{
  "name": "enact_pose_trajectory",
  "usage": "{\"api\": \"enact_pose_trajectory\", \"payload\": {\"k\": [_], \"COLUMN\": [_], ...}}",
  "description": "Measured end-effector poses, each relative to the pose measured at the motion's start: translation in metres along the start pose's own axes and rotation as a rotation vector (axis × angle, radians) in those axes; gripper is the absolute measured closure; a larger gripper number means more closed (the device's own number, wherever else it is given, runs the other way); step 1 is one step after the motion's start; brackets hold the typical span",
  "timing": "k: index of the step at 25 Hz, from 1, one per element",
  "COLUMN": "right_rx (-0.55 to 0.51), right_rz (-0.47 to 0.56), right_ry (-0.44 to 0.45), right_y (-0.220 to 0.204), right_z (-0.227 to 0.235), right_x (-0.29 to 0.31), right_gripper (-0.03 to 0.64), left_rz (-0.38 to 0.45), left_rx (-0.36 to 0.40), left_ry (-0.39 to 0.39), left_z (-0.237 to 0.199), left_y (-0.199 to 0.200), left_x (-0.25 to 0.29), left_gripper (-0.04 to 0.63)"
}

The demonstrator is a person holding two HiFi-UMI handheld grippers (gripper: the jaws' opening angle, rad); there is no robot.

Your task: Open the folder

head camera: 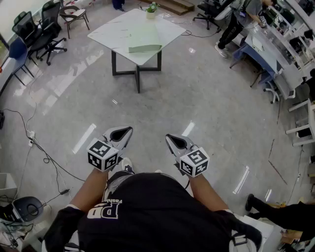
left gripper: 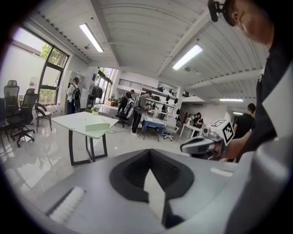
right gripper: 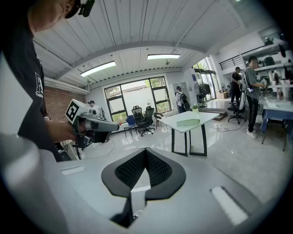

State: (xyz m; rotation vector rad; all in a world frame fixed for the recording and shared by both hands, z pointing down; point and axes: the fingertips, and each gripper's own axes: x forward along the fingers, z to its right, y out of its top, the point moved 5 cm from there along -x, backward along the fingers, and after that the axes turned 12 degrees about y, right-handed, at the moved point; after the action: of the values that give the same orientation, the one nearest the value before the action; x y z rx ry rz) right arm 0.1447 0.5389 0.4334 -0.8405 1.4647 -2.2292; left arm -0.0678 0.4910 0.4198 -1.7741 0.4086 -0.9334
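Head view takes in a wide stretch of glossy grey floor (head camera: 197,98), bare between the grippers and the white table (head camera: 118,34) that stands well ahead of both of them. On that table, nearer its front edge, lies the pale green folder (head camera: 144,42), flat and closed, with nothing resting on it.

The left gripper (head camera: 129,129) and the right gripper (head camera: 168,137) are held low and close to the person's body, side by side and pointing toward the table. In each gripper view the jaws meet at their tips with nothing between them, so both are closed and empty.

The task looks not yet begun. The folder is untouched and well beyond reach of either gripper; what is left is the whole of it: walking up, getting a jaw under the cover's free edge, and lifting it over. Which edge is the free one I cannot tell from here.

Around:
- Workbenches (head camera: 275,49) run far off to the right of the right gripper, with a person (head camera: 236,22) at them.
- Office chairs (head camera: 42,29) stand far off to the left of the left gripper.
- A small potted plant (head camera: 151,10) sits on the table beyond the folder, apart from it.
- A thin cable (head camera: 44,157) trails on the floor to the left of the left gripper.

None of these lies on the straight path ahead; only the distance stands in the way.
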Motion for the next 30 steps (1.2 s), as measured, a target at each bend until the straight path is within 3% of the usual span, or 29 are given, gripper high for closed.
{"api": "enact_pose_trajectory", "payload": {"k": [13, 30], "right_rx": [-0.001, 0.04], "right_rz": [-0.008, -0.027], "right_ry": [0.002, 0.003], "right_y": [0.003, 0.015], "right_z": [0.002, -0.003], "right_x": [0.008, 0.055], "right_gripper": [0.618, 0.618], "left_rz": [0.005, 0.016], "left_rx": [-0.002, -0.031], "left_ry": [-0.004, -0.002], "left_z": [-0.006, -0.053], "left_y": [0.003, 0.006], "left_x": [0.001, -0.007], "left_gripper": [0.552, 0.552]}}
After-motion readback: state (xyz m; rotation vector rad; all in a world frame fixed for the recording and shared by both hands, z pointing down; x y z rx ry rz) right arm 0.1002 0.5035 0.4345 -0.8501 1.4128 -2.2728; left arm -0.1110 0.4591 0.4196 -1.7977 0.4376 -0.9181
